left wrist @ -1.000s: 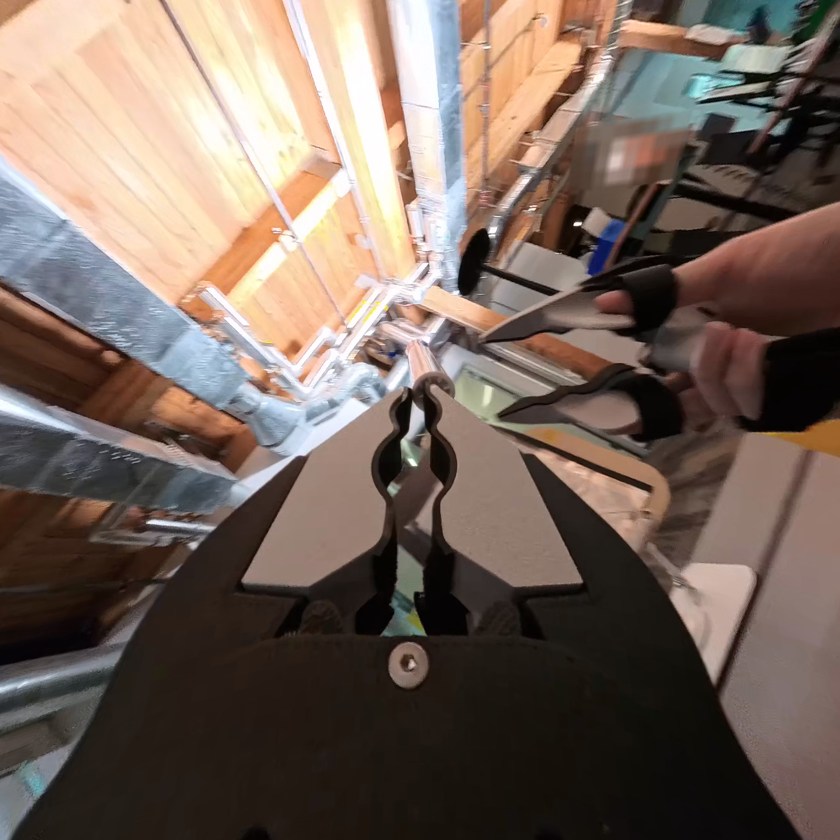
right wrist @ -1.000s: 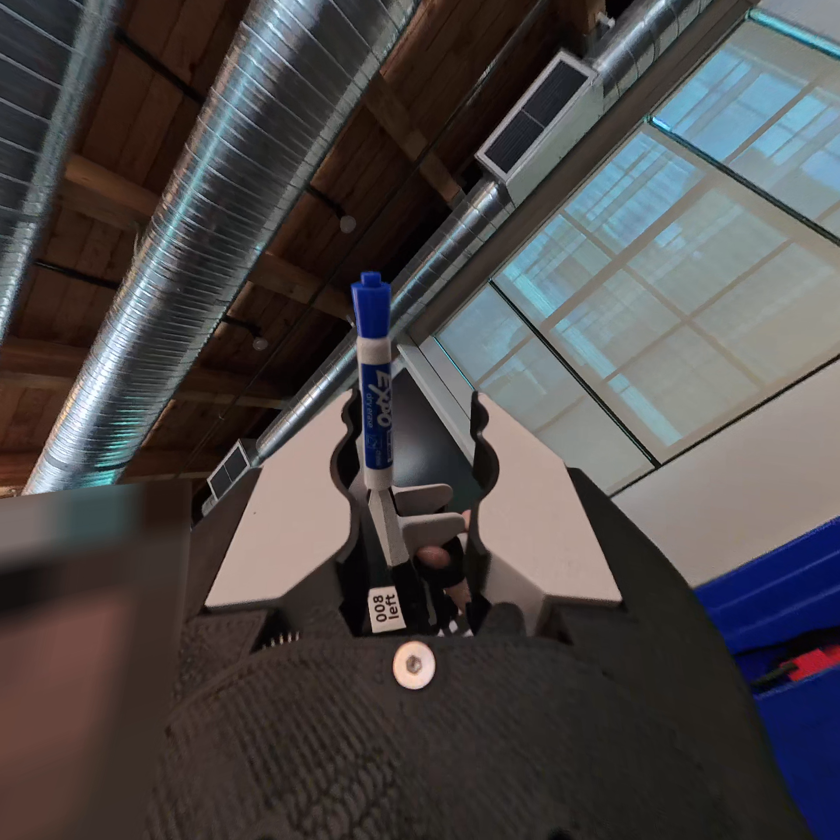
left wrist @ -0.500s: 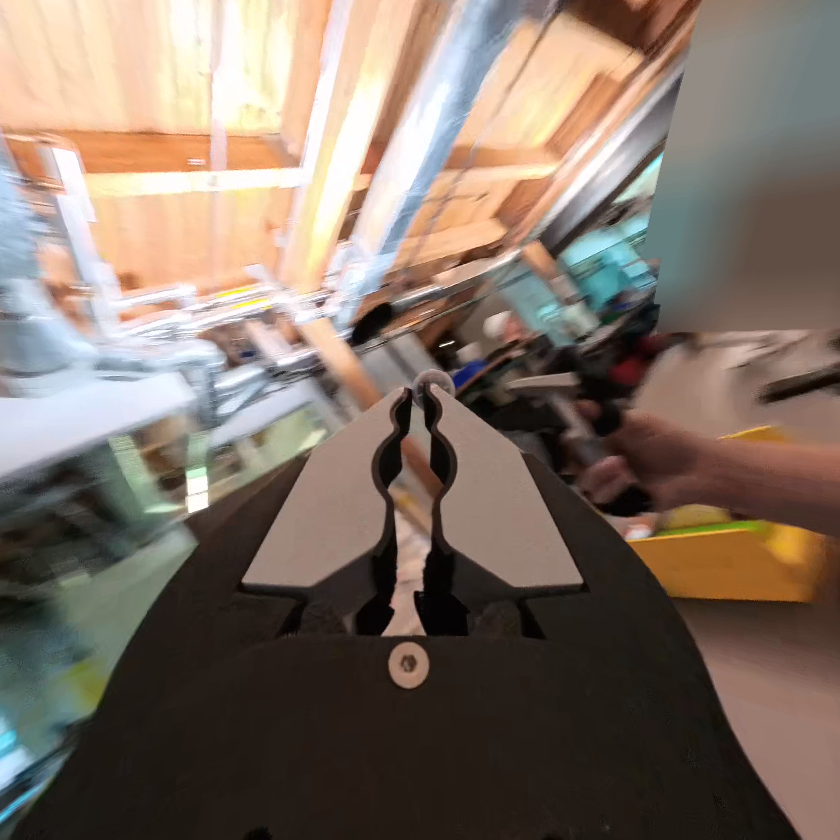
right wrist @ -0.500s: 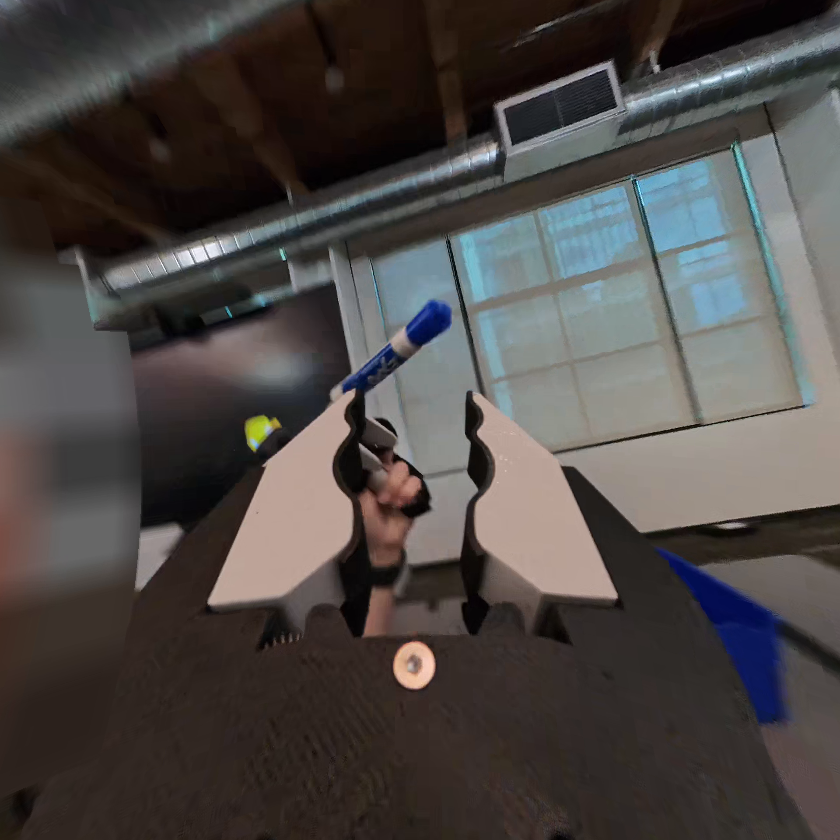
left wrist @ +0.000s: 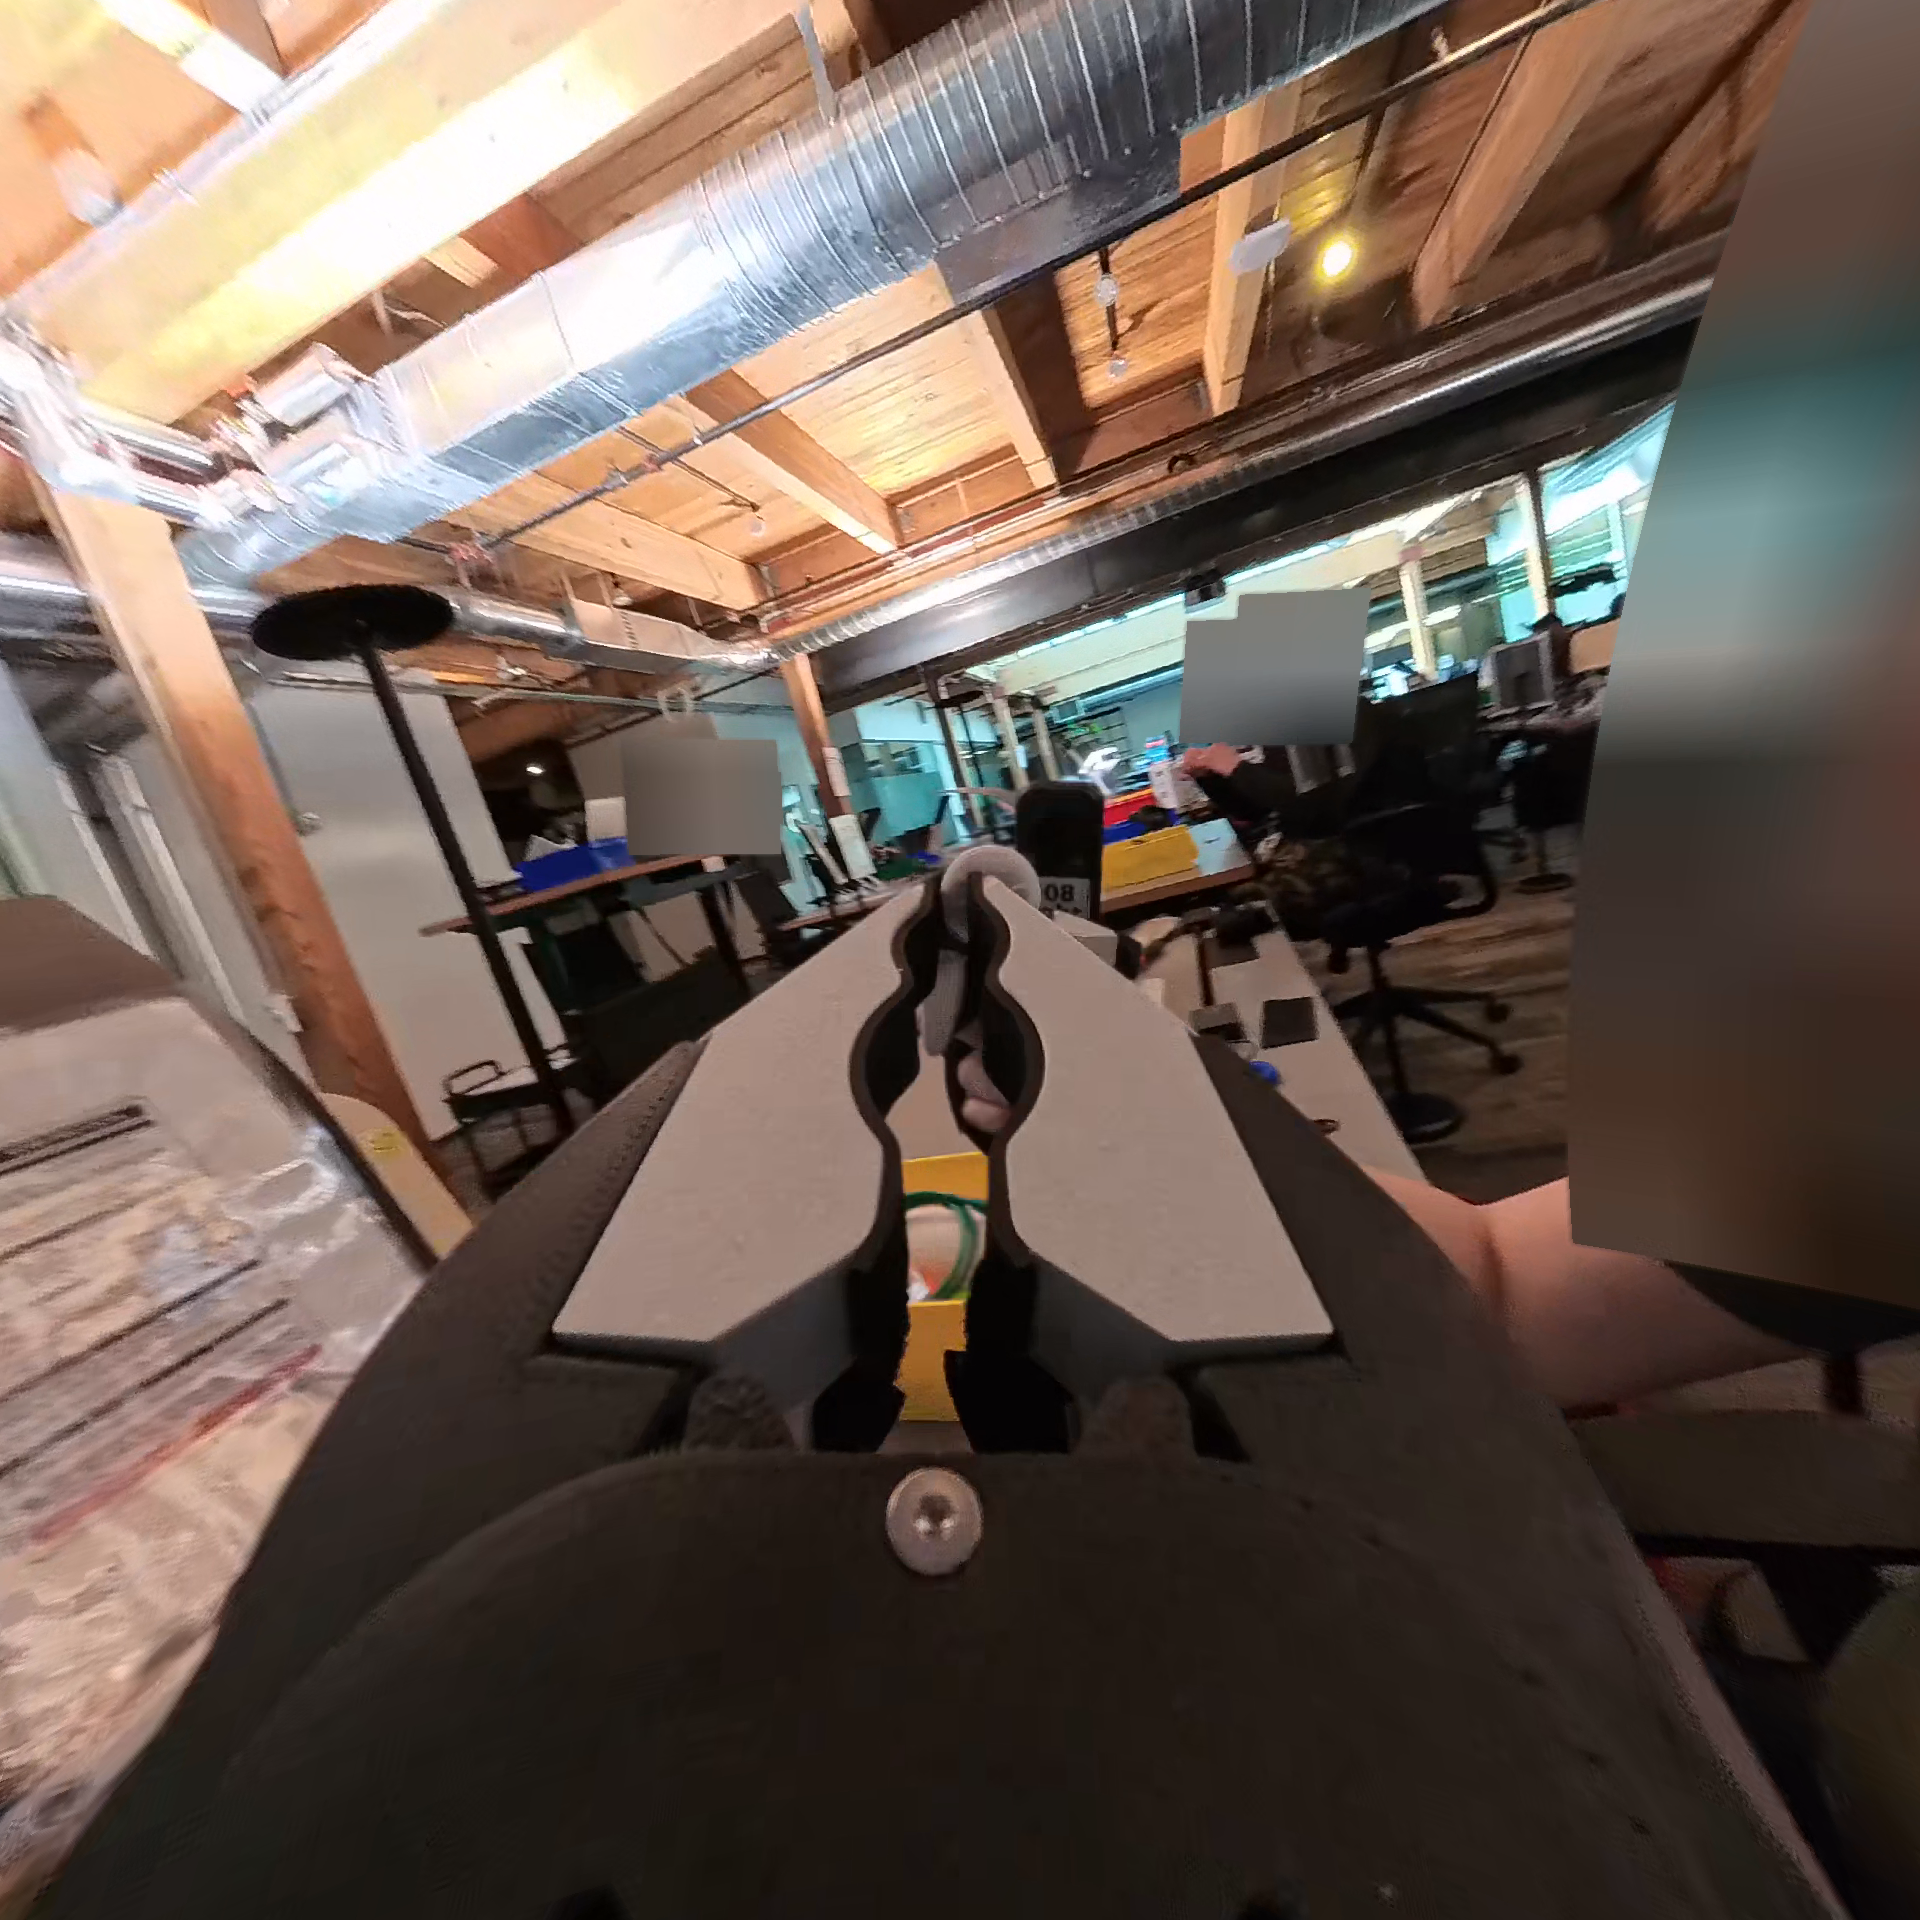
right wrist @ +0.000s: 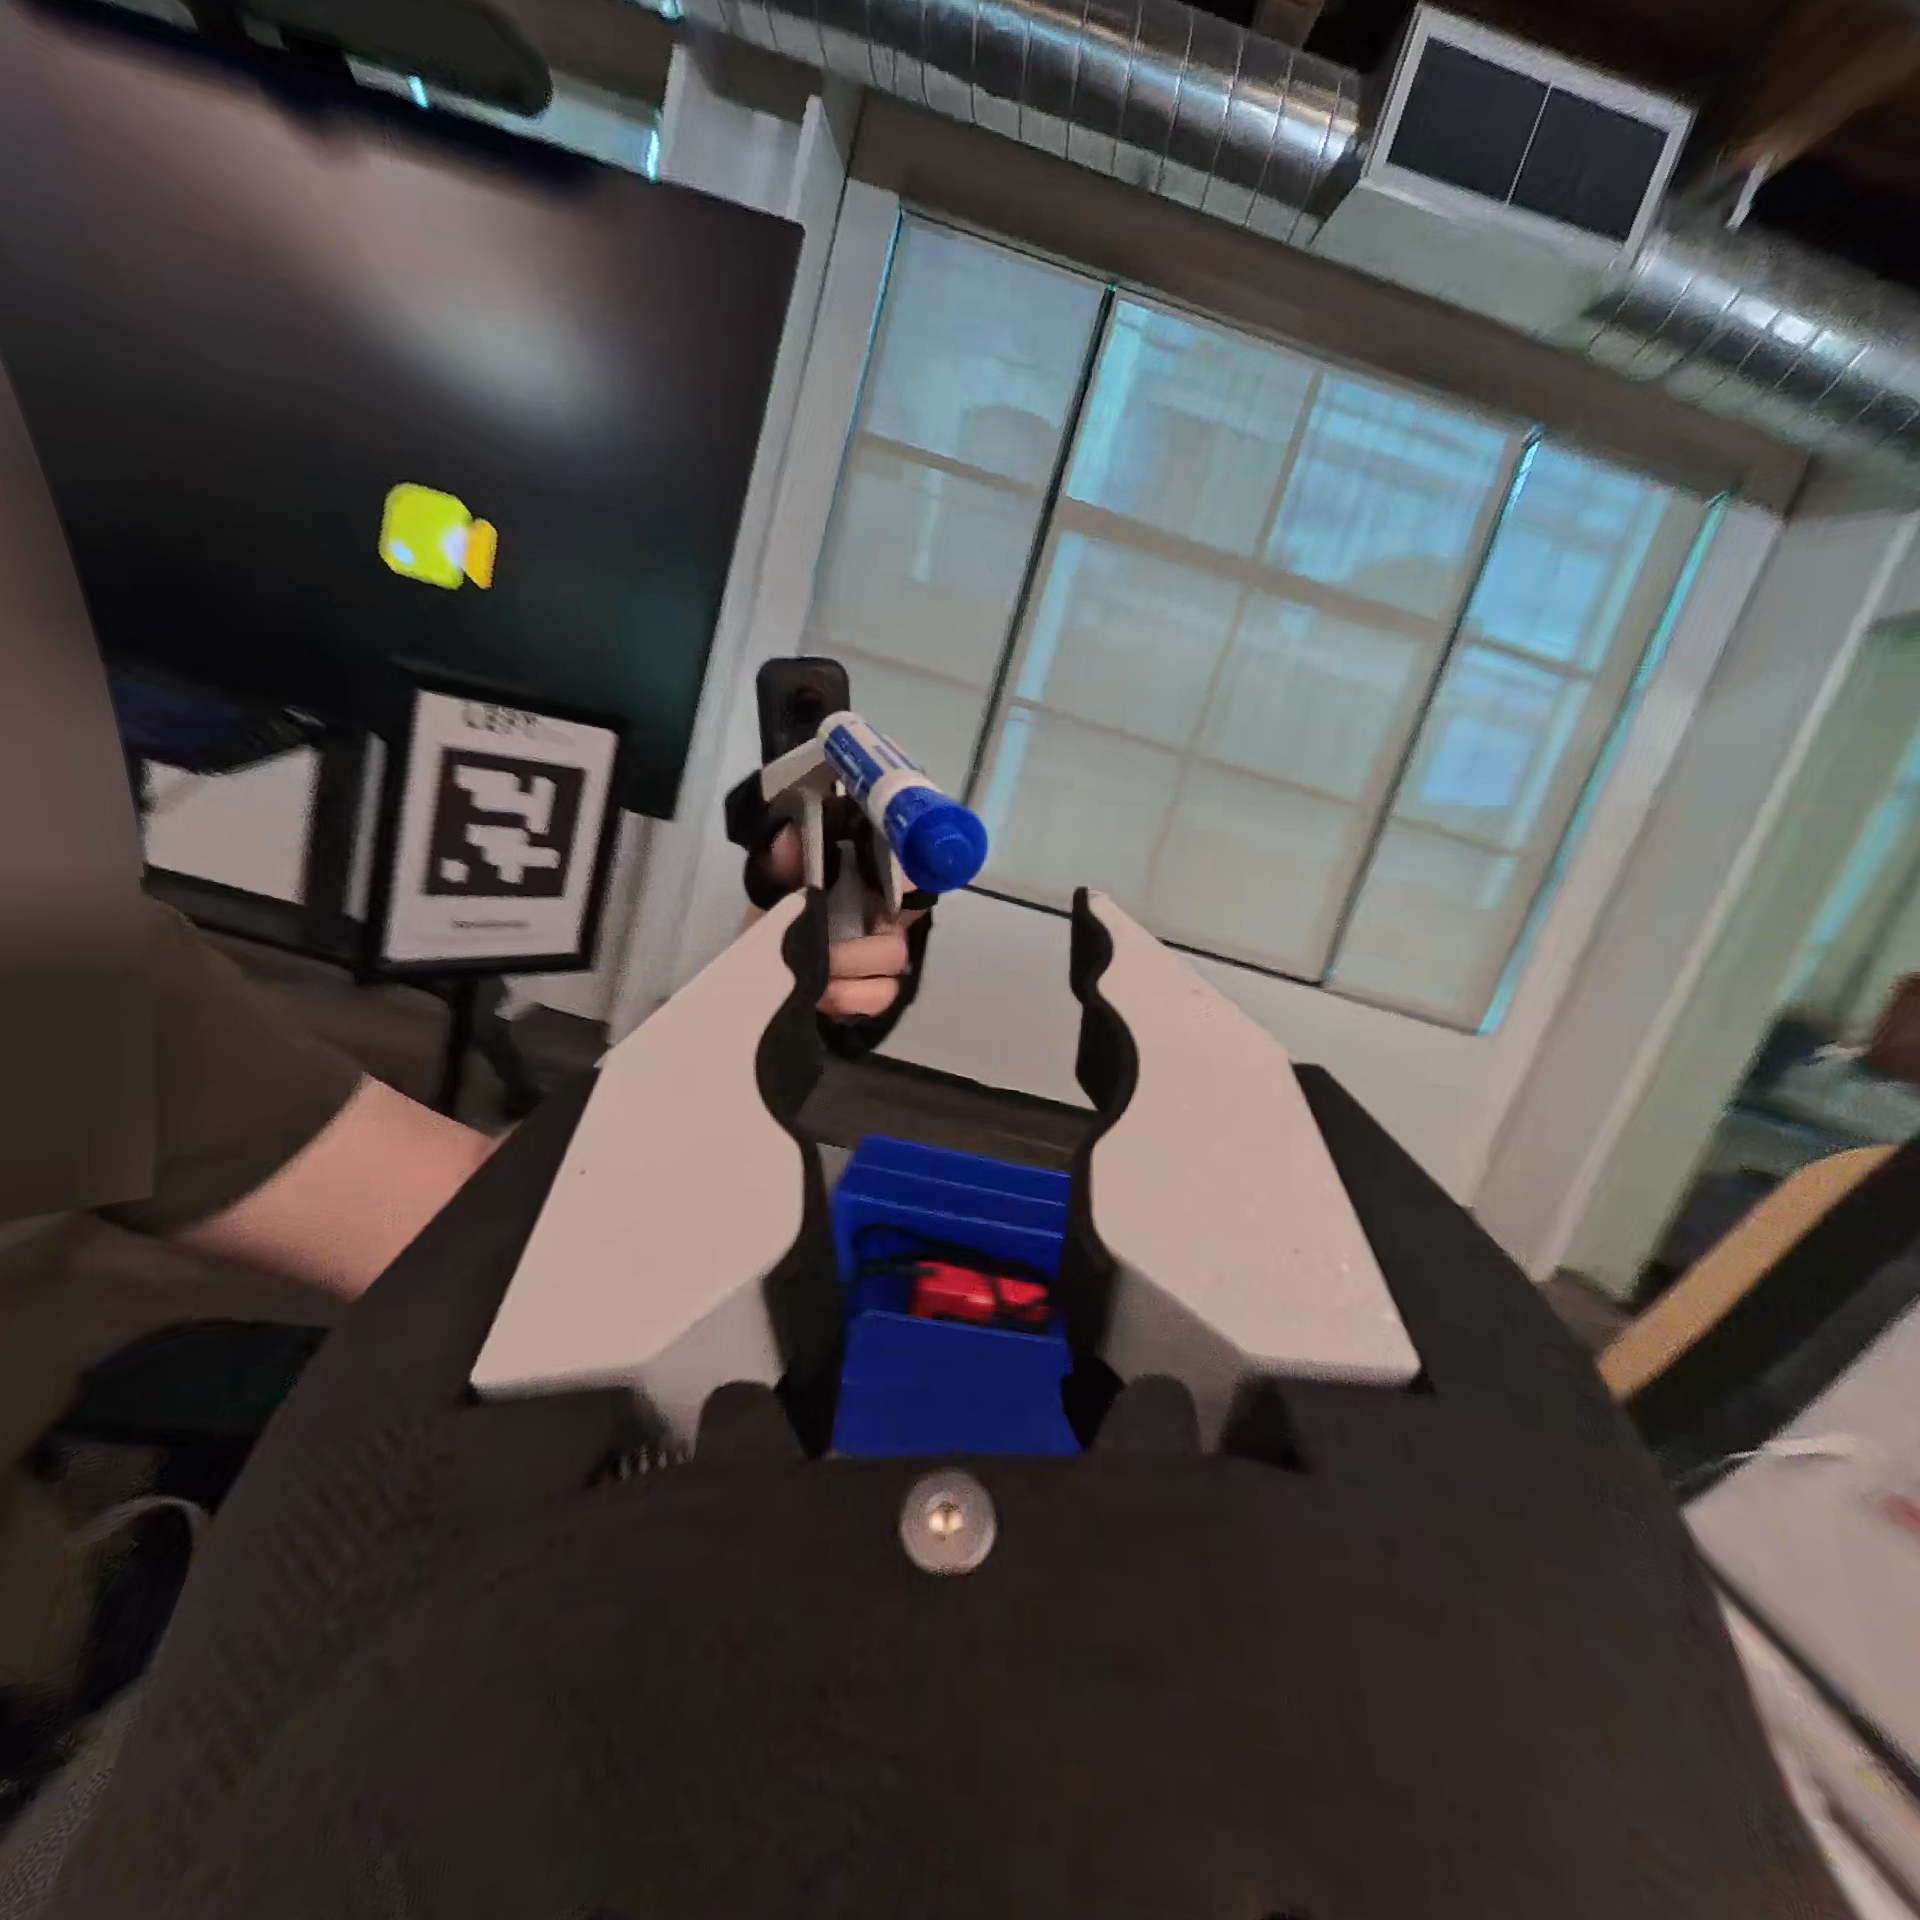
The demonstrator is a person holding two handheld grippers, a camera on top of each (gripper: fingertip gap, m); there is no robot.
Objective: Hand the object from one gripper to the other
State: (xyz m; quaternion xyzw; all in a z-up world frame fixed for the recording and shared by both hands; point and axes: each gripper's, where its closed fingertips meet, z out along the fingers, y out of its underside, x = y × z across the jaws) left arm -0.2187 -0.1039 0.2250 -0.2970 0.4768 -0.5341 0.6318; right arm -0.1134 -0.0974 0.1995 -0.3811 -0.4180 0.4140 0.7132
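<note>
My left tongs point(left wrist: 971, 899) are pinched almost fully together, and the only thing between the tips is the blue marker point(right wrist: 894, 800), gripped near its back end so most of the barrel sticks out free. From my left wrist view I see just a pale round end poking past the tips, which I take to be the butt of that marker. In the right wrist view, a board with a black-and-white tag point(right wrist: 499, 821) stands at far left. Right of it my left hand point(right wrist: 857, 966) holds those tongs up in the air, the marker slanting out with its blue cap aimed down and right, towards my other tool. I judge that tilt is deliberate: it offers a bare stretch of barrel that the second pair can close on without hitting the first. Nearer and to the right, my right tongs point(right wrist: 935, 914) gape wide with nothing in them. Their tips sit just under the cap, near it but not touching. Between the spread fingers I can see a blue bin point(right wrist: 951, 1382) on the table below, with something red point(right wrist: 966, 1299) inside. The pass is not yet made; next I would bring the open pair around the barrel, clamp, and only then loosen the left
</note>
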